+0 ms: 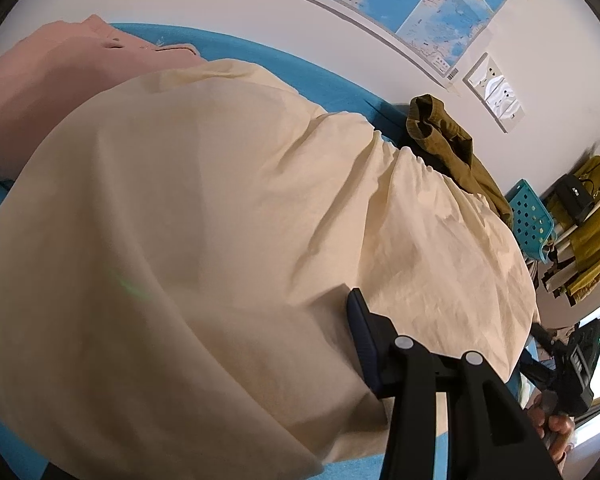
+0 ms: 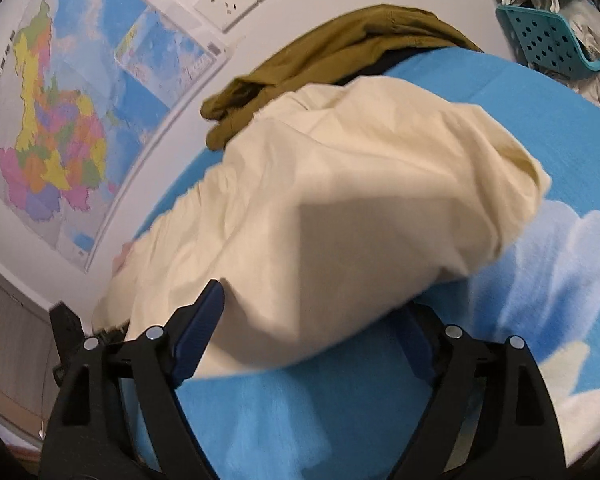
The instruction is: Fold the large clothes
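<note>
Two grippers: both at the near edge of a cream cotton garment (image 1: 204, 208) lying crumpled on a blue fleece blanket (image 2: 268, 412).
Left gripper (image 1: 364, 344): one finger visible, cloth draped over the other; grip cannot be told.
Right gripper (image 2: 312, 340): jaws spread wide, garment edge between, pads not pressing.
Behind: olive corduroy garment (image 2: 340, 52), pink folded garment (image 1: 40, 92).

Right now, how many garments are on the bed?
3: a cream garment spread across the middle, a pink one beyond it at the far left, and an olive one bunched by the wall. Others may be hidden underneath.
</note>
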`<state>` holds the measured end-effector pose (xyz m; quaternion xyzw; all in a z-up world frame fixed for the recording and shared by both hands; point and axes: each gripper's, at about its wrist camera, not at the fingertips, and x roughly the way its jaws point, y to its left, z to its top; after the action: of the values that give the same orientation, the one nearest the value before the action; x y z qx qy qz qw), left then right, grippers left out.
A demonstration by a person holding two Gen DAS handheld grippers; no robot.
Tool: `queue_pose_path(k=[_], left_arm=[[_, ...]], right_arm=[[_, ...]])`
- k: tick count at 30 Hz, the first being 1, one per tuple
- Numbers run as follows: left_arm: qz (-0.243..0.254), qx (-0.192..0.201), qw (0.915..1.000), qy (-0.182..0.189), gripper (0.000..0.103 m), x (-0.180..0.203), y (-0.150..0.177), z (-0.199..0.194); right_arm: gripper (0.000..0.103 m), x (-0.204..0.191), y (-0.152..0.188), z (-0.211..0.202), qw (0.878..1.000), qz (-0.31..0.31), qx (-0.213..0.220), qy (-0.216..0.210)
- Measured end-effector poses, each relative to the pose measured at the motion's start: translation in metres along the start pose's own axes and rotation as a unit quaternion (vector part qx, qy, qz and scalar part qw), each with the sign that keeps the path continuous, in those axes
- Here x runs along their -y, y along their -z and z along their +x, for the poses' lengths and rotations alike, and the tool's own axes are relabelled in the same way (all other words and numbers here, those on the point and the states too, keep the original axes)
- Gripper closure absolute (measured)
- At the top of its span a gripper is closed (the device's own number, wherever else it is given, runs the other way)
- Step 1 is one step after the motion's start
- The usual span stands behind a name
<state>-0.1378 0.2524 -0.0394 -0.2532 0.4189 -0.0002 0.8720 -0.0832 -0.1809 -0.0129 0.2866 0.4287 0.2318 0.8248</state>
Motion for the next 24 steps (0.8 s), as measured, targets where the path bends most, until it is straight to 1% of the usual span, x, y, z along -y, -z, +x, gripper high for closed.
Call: queue_pose_path(k=[1, 2, 3, 4, 5, 7, 8, 9, 11, 14, 15, 16, 18, 19, 20, 22, 24], left_arm=[[0.001, 0.000, 1.0000, 0.001, 0.059, 0.000, 0.000, 0.000], [0.003, 0.000, 1.0000, 0.001, 0.059, 0.000, 0.000, 0.000], [0.004, 0.000, 1.0000, 0.002, 0.059, -0.001, 0.000, -0.001], [0.004, 0.001, 1.0000, 0.003, 0.059, -0.001, 0.001, -0.001], [0.007, 0.002, 1.0000, 0.000, 0.059, 0.000, 0.001, 0.000], [0.015, 0.004, 0.9998, -0.007, 0.057, 0.004, 0.001, 0.001], [0.017, 0.004, 0.9998, -0.009, 0.057, 0.005, 0.001, 0.001], [0.020, 0.005, 0.9997, -0.011, 0.054, 0.007, 0.001, 0.002], [0.026, 0.006, 0.9995, -0.015, 0.053, 0.009, 0.001, 0.002], [0.034, 0.006, 0.9991, -0.025, 0.050, 0.012, 0.000, 0.004], [0.038, 0.006, 0.9988, -0.031, 0.048, 0.015, -0.001, 0.005], [0.043, 0.007, 0.9983, -0.039, 0.047, 0.018, -0.001, 0.006], [0.056, 0.011, 0.9968, -0.056, 0.047, 0.023, -0.001, 0.008], [0.062, 0.013, 0.9960, -0.063, 0.047, 0.025, -0.001, 0.009], [0.064, 0.014, 0.9957, -0.066, 0.046, 0.025, -0.001, 0.010], [0.062, 0.014, 0.9956, -0.068, 0.044, 0.025, -0.002, 0.011], [0.056, 0.015, 0.9962, -0.065, 0.042, 0.023, -0.003, 0.012]], right_arm=[[0.030, 0.004, -0.002, -0.003, 1.000, 0.008, 0.012, -0.019], [0.036, 0.005, -0.004, -0.011, 0.998, 0.012, 0.037, -0.050], [0.036, 0.004, -0.006, -0.016, 0.996, 0.009, 0.049, -0.075], [0.036, 0.004, -0.008, -0.016, 0.995, 0.006, 0.053, -0.085], [0.035, 0.006, -0.011, -0.013, 0.996, 0.008, 0.046, -0.077], [0.030, 0.010, -0.012, 0.003, 0.998, 0.015, 0.013, -0.057], [0.029, 0.010, -0.012, 0.007, 0.999, 0.012, 0.006, -0.050], [0.028, 0.011, -0.012, 0.011, 0.999, 0.014, 0.006, -0.047], [0.024, 0.014, -0.014, 0.016, 0.998, 0.029, 0.006, -0.062], [0.022, 0.008, -0.016, 0.025, 0.999, 0.015, 0.005, -0.050], [0.022, 0.008, -0.016, 0.026, 0.999, 0.012, 0.002, -0.044], [0.022, 0.006, -0.018, 0.031, 0.999, 0.006, -0.003, -0.033], [0.023, 0.002, -0.023, 0.038, 1.000, -0.006, -0.007, -0.024], [0.025, 0.002, -0.024, 0.041, 1.000, -0.008, -0.008, -0.019], [0.031, 0.002, -0.025, 0.044, 1.000, -0.012, -0.011, -0.005], [0.037, 0.004, -0.025, 0.045, 1.000, -0.015, -0.013, 0.003], [0.053, 0.008, -0.026, 0.046, 1.000, -0.009, -0.018, 0.003]])
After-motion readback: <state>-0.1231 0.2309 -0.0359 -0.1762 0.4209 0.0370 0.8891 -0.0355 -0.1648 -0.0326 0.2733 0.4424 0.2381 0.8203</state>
